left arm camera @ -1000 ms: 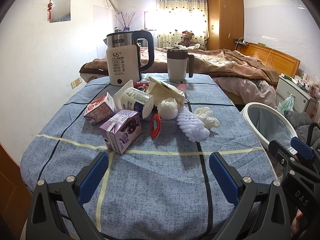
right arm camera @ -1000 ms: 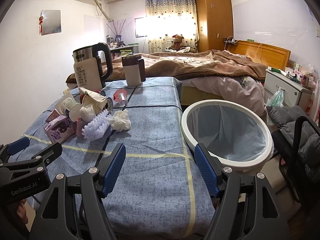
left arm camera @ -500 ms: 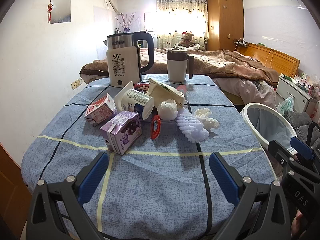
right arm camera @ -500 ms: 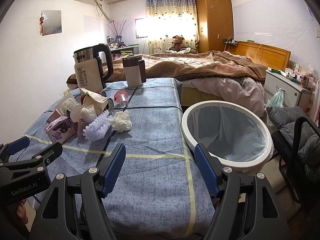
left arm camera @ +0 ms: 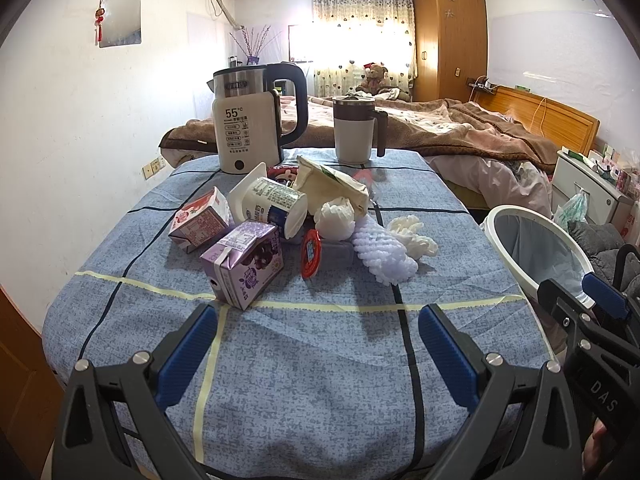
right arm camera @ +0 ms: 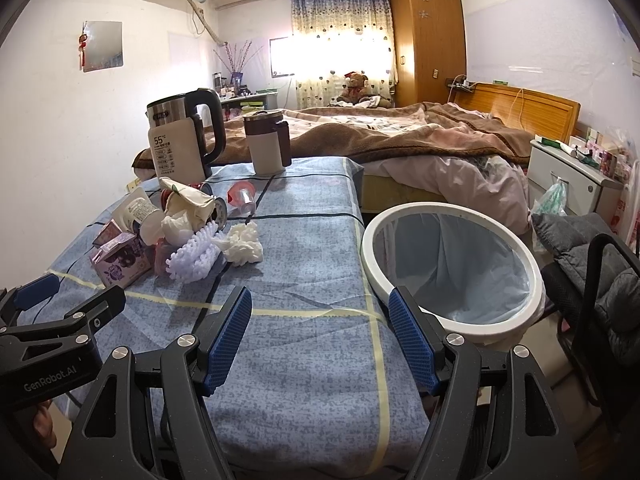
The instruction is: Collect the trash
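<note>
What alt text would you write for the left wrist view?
An open left gripper hovers over a blue table before a pile of trash: cartons, a cup, foam net. Kettle and mug stand behind; a bin sits right.

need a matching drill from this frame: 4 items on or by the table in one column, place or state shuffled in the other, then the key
Items:
1. purple carton
2. kettle
3. trash bin
4. yogurt cup

Places or states:
A. beside the table's right edge, lined with a bag, nothing visible inside
B. upright at the far end of the table, next to the mug
C. lying on its side in the trash pile
D. piece of trash nearest the left gripper, on the yellow tape line

Pairs: 1-D, 2-B, 3-A, 4-C
</note>
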The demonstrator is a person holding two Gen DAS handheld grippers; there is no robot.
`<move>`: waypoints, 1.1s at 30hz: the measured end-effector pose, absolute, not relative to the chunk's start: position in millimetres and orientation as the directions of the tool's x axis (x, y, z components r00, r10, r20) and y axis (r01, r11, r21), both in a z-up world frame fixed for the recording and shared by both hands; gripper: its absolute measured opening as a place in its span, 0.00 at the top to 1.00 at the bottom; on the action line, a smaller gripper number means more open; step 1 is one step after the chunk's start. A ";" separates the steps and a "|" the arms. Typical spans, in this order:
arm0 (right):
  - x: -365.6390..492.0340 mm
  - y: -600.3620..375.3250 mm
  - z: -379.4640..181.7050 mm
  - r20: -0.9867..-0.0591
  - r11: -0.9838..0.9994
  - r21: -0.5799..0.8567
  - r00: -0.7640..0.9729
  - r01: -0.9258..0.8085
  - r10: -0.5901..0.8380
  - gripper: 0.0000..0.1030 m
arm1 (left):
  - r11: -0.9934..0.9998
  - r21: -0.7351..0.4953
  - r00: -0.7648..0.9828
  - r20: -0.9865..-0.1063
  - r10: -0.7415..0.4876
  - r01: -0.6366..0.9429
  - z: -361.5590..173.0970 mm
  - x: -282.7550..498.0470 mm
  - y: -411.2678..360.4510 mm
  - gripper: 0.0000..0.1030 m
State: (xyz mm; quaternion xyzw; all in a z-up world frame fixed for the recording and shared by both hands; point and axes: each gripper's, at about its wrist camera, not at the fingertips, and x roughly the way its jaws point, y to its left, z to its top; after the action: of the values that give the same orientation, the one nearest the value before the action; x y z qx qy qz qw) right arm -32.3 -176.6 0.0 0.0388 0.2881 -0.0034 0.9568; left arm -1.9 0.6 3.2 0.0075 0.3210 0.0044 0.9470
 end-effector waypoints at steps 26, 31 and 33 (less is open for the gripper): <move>-32.6 -176.3 -1.1 -0.554 0.997 0.070 0.832 0.031 0.013 0.31 | 1.000 0.021 0.791 -0.612 0.019 -0.007 2.1 -2.5 3.0 0.01; -27.6 -175.8 -4.7 -0.567 0.997 0.073 0.824 0.025 0.021 0.31 | 1.000 -0.002 0.782 -0.623 -0.008 0.009 -4.0 1.2 14.1 0.01; -24.7 -176.1 -5.1 -0.565 0.997 0.081 0.825 0.018 0.031 0.31 | 1.000 -0.027 0.777 -0.629 -0.011 -0.008 -6.8 3.0 23.2 0.01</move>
State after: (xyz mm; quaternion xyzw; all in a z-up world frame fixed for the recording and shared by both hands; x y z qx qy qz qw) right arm -24.7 -176.1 -5.1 0.0414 0.2960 0.0034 0.9543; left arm 3.0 23.2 -6.8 -0.0141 0.3339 -0.0010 0.9425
